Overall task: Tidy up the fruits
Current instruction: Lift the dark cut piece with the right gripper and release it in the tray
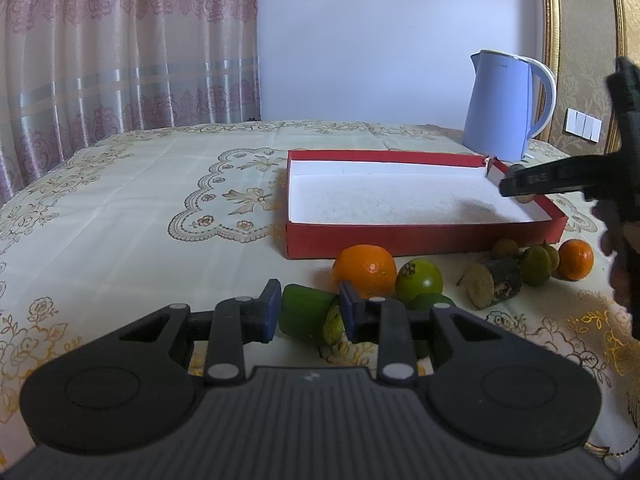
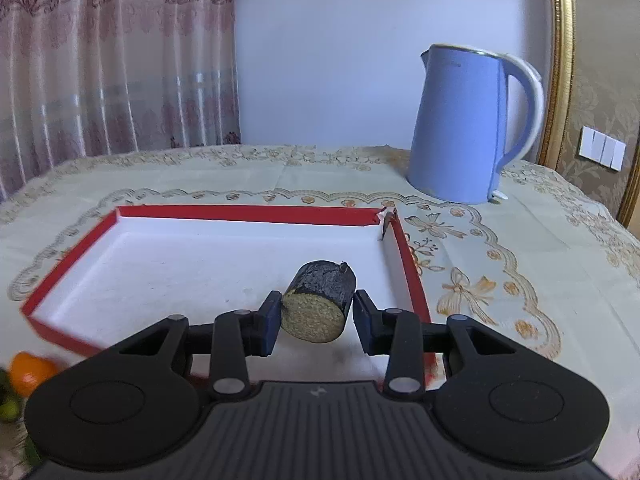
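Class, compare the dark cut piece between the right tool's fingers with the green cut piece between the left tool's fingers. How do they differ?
The dark piece has blackish skin; the green piece has bright green skin. The dark piece is over the red tray; the green piece is outside it, beside an orange. The dark piece's cut face looks yellowish and grainy; the green piece's is mostly hidden. Both are short cylinders.

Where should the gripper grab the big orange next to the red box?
Grip the orange across its round middle, coming down from above. A green fruit touches its right side and the red box stands right behind it, so sideways jaws look crowded.
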The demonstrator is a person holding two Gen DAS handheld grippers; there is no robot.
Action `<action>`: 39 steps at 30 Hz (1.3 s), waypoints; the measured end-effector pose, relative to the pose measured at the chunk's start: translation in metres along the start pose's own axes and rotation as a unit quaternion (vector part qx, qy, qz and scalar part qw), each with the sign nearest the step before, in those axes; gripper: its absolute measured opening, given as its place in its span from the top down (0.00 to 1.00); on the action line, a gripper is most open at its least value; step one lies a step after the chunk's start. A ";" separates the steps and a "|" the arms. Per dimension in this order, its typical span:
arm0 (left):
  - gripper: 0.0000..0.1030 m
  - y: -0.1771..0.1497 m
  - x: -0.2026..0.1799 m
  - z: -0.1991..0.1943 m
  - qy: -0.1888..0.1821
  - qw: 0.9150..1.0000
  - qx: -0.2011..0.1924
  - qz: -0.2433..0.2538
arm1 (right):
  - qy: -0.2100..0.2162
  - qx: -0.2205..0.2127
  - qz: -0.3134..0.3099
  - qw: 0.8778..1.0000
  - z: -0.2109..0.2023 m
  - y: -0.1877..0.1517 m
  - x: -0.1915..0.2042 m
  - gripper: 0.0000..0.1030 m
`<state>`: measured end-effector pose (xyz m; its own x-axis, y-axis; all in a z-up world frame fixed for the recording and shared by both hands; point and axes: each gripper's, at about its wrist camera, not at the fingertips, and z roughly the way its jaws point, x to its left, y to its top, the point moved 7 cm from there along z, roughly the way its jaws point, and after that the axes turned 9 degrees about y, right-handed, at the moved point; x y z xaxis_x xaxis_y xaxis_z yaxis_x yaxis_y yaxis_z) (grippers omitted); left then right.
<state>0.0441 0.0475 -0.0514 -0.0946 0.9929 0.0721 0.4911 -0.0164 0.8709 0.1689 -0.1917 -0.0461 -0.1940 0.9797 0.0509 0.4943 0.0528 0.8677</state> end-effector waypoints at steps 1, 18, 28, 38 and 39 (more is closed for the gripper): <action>0.72 0.000 0.000 0.000 0.000 1.000 0.000 0.000 | -0.001 0.003 -0.004 1.000 0.006 0.001 0.000 0.64; 0.72 0.004 -0.001 0.005 0.001 1.000 0.003 0.008 | 0.003 0.066 -0.005 0.998 0.057 -0.004 -0.004 0.64; 0.73 0.002 -0.002 0.004 0.003 1.000 0.002 0.009 | 0.046 0.040 0.040 0.997 0.012 -0.018 -0.016 0.63; 0.73 0.001 -0.001 0.001 0.003 1.000 0.002 0.006 | -0.005 -0.059 0.040 0.997 -0.066 -0.034 -0.035 0.55; 0.73 0.001 0.000 0.001 0.003 1.000 0.002 0.007 | -0.020 -0.067 0.043 0.997 -0.071 -0.037 -0.039 0.54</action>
<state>0.0451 0.0472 -0.0513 -0.0929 0.9920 0.0860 0.4955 -0.0289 0.8681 0.0977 -0.2455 -0.0454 -0.1209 0.9866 0.1096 0.3900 -0.0543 0.9192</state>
